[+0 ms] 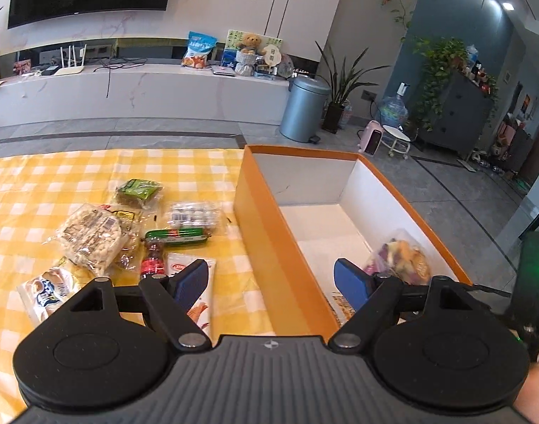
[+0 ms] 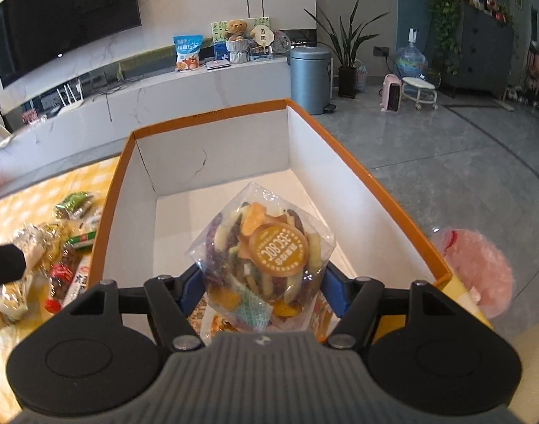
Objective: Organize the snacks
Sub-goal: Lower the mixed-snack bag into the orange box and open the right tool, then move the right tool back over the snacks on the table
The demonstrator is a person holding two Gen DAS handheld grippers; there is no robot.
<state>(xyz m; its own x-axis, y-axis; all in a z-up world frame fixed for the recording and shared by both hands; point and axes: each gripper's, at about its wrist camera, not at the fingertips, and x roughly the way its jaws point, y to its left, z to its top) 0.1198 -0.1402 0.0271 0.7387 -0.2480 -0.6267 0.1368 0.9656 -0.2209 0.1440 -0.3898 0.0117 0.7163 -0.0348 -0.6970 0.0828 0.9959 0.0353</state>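
Note:
An orange box with white inside (image 1: pixel 265 233) stands on the yellow checked cloth; it also shows in the right wrist view (image 2: pixel 103 233). My right gripper (image 2: pixel 264 282) is inside the box with a clear bag of mixed vegetable chips (image 2: pixel 265 247) between its blue pads; the bag also shows in the left wrist view (image 1: pixel 403 258). My left gripper (image 1: pixel 271 282) is open and empty, straddling the box's left wall. Several snacks lie left of the box: a bag of nuts (image 1: pixel 92 236), a green sausage (image 1: pixel 179 236), a green packet (image 1: pixel 138 192), a white pouch (image 1: pixel 198 293).
The cloth-covered table (image 1: pixel 39 183) ends just beyond the box. A pink bag (image 2: pixel 478 272) lies right of the box. Beyond are the floor, a grey bin (image 1: pixel 304 107), a TV bench and plants.

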